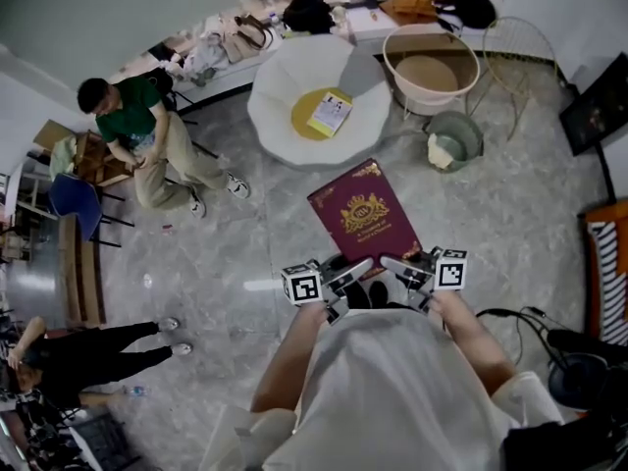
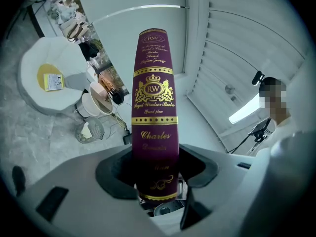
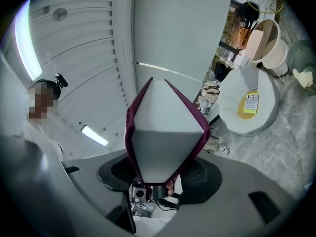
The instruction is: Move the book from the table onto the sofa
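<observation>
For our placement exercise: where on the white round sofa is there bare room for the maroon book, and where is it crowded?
Bare: the white sofa around the yellow cushion, widest at the head view's left. Crowded: the cushion itself, where a yellow booklet lies.

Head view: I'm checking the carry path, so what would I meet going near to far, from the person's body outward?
person's torso → maroon book → white sofa → black bag by the far wall

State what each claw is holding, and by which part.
Both hold the maroon book at its near end: the left claw clamps the spine, the right claw the page edge opposite.
</observation>
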Available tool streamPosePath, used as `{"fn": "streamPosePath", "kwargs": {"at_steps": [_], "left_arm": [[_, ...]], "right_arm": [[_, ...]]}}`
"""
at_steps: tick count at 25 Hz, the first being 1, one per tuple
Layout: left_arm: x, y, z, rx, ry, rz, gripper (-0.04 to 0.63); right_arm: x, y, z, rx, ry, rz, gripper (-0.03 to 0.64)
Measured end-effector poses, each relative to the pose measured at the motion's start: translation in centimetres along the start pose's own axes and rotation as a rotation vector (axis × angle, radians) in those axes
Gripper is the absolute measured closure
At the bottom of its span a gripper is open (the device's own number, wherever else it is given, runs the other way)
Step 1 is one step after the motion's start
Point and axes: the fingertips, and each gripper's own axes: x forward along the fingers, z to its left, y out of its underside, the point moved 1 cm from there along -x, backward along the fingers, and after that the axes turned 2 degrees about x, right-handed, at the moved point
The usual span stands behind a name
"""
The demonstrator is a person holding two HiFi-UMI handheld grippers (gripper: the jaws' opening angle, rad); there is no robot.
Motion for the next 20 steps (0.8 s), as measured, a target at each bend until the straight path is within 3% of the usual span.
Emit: {"fn": "streamPosePath", "kwargs": {"at_steps": [7, 20], "left_arm": [[0.6, -6.9, 1.4, -0.028, -0.001, -0.024, 0.371], [0.3, -21.4, 10.2, -0.077, 0.049, -0.003, 0.371]], "right_arm": [[4.4, -5.8, -0.4, 0.009, 0.014, 0.023, 0.368], [16.1, -16.0, -6.8, 0.037, 0.041, -0.006, 0.371]]}}
